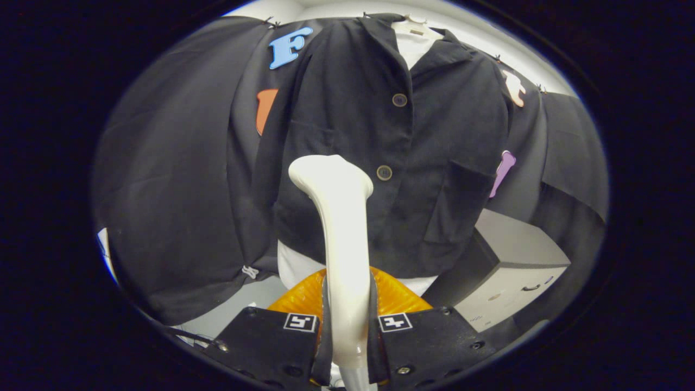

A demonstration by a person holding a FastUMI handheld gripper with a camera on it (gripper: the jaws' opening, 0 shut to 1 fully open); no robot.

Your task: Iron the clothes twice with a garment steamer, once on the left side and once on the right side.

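A black button-up shirt (347,125) hangs on a white mannequin torso (412,46) straight ahead, with two brown buttons down its front and a patch pocket on its right half. My gripper (347,331) is shut on the white handle of the garment steamer (339,217). The steamer rises from between the fingers, and its flared head sits close to the shirt's left half, just left of the lower button (384,172). Whether the head touches the cloth is unclear.
An orange translucent part (391,296) sits low behind the steamer handle. The mannequin's white base (296,266) shows under the shirt hem. A grey-white cabinet (516,271) stands to the right, below the shirt. Black cloth walls hang on both sides.
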